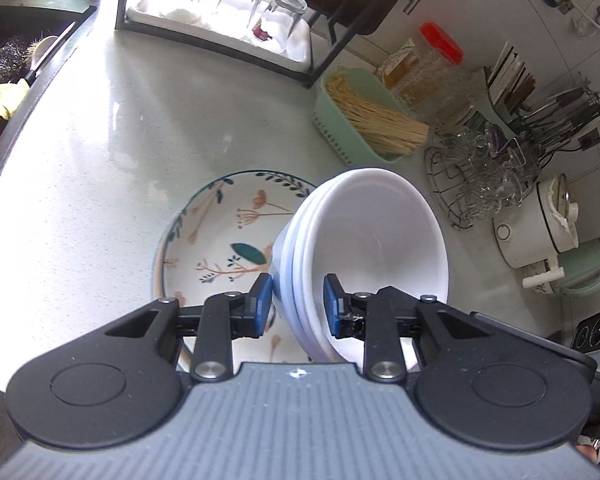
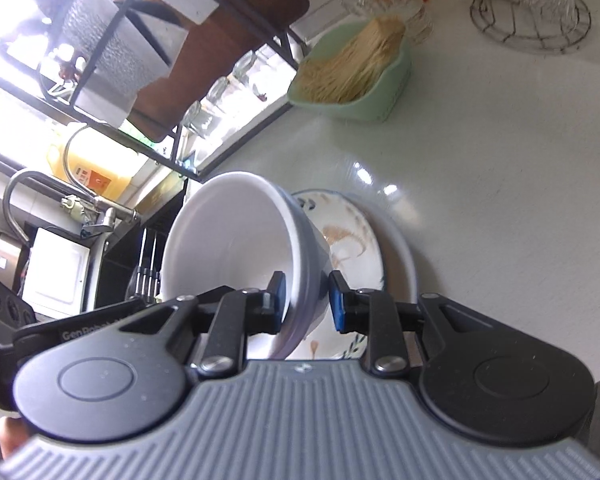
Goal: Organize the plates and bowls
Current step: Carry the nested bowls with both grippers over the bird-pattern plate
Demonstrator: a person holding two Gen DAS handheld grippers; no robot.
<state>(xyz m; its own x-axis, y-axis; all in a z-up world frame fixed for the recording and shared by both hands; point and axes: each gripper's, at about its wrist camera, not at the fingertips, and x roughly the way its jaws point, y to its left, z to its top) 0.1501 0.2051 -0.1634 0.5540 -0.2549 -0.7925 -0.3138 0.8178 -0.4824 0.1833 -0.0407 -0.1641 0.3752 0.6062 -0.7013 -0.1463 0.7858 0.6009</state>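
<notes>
Seen from the left wrist, the left hand-held gripper (image 1: 296, 304) is clamped on the near rim of a stack of white bowls (image 1: 364, 248), one blue pad outside the wall, the other inside. The stack hangs tilted above a floral plate (image 1: 220, 240) resting on the pale counter (image 1: 100, 140), its mouth turned toward a green basket of noodles (image 1: 360, 120) and a wire rack of glasses (image 1: 480, 180).

Seen from the right wrist, the right hand-held gripper (image 2: 305, 298) pinches the rim of the stack of white bowls (image 2: 236, 248) from its own side, jaws narrowed on the wall, with the floral plate (image 2: 352, 240) just beyond and below.

With the bowls nested and tipped, only rim grips hold them. Should the two hands drift apart or tilt further, an inner bowl could likely slide out and strike the plate.
</notes>
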